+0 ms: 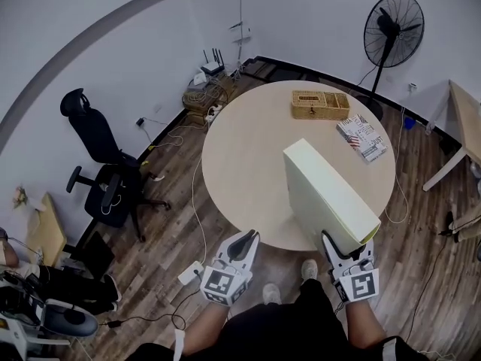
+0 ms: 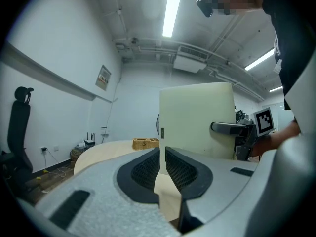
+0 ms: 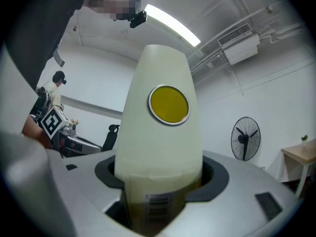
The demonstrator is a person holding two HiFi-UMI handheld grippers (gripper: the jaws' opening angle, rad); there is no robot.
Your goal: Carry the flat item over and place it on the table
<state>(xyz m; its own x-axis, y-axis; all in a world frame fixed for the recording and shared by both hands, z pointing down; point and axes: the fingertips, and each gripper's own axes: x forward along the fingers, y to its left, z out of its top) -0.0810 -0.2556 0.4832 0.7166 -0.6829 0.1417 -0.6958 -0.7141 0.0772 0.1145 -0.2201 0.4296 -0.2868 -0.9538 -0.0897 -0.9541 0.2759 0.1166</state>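
right gripper (image 1: pixel 348 250) jaws clamped on near end of flat cream box (image 1: pixel 327 194), box up on edge in air over desk (image 1: pixel 248 149) rim. left gripper (image 1: pixel 242 241) jaws pinched together, empty. imo: tilt flat, lower slow onto bare middle, stay clear of basket (image 1: pixel 320 104) and magazine (image 1: pixel 362 138).

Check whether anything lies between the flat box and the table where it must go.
Nothing visible does. The box, in the right gripper, is over bare table; the basket and magazine lie farther back.
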